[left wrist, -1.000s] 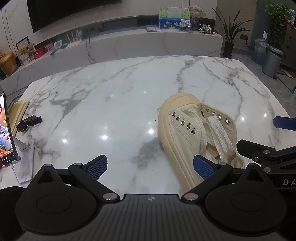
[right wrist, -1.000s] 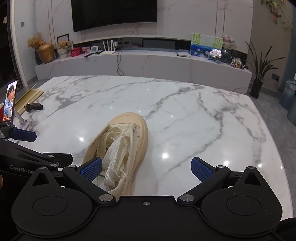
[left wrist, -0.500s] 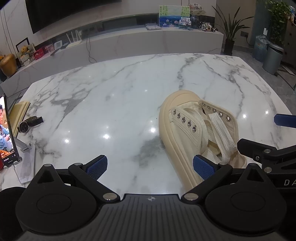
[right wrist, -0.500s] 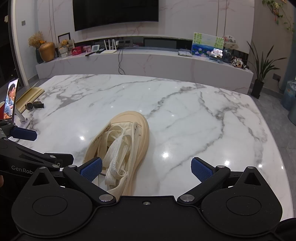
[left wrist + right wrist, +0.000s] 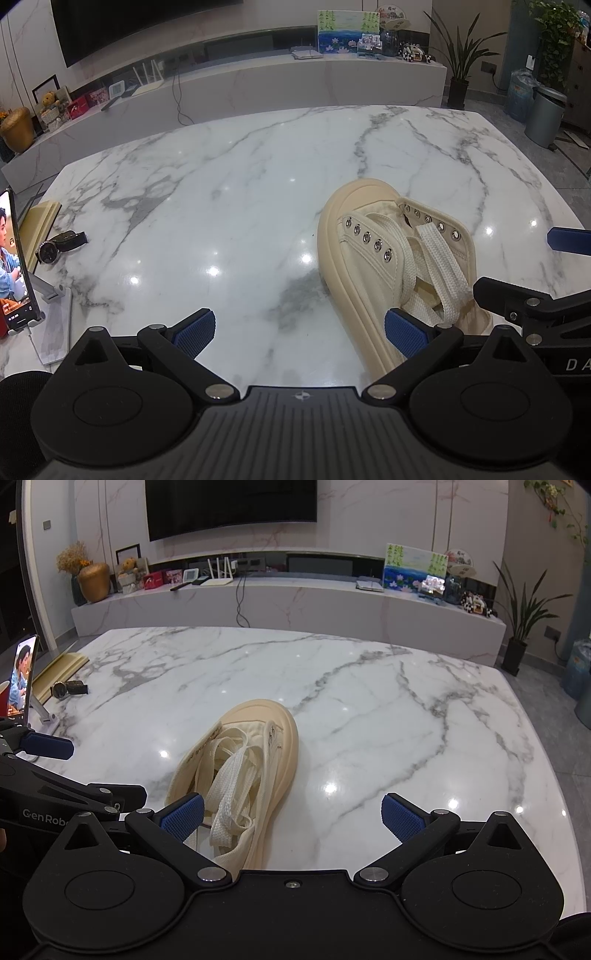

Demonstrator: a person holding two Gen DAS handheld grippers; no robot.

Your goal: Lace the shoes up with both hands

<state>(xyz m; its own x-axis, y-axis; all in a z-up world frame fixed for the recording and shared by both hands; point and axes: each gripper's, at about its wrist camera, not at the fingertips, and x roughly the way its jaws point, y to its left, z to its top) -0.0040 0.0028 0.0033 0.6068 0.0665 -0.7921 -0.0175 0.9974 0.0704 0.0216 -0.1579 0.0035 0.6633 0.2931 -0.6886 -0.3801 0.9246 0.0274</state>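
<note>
A cream canvas shoe [image 5: 354, 236] lies on the marble table [image 5: 221, 192], toe pointing away, with metal eyelets along both flaps. Its wide white lace [image 5: 439, 266] lies loose in a heap over the tongue and heel opening. My left gripper [image 5: 299, 330] is open, its right pad [image 5: 404, 332] close beside the shoe's left side near the heel. In the right wrist view the shoe [image 5: 258, 746] and lace [image 5: 229, 794] sit low left. My right gripper [image 5: 291, 818] is open, its left pad [image 5: 183, 818] just by the lace heap. Nothing is held.
At the table's left edge stand a phone on a stand [image 5: 16, 266], a wristwatch [image 5: 59, 245] and a yellow flat object [image 5: 37, 229]. The other gripper's black arm [image 5: 532, 302] shows at the right of the left wrist view. A low marble cabinet [image 5: 288, 605] runs behind the table.
Both views have tilted up slightly, so the shoe sits a little lower and nearer in each. Both grippers stay open; the shoe and lace have not moved.
</note>
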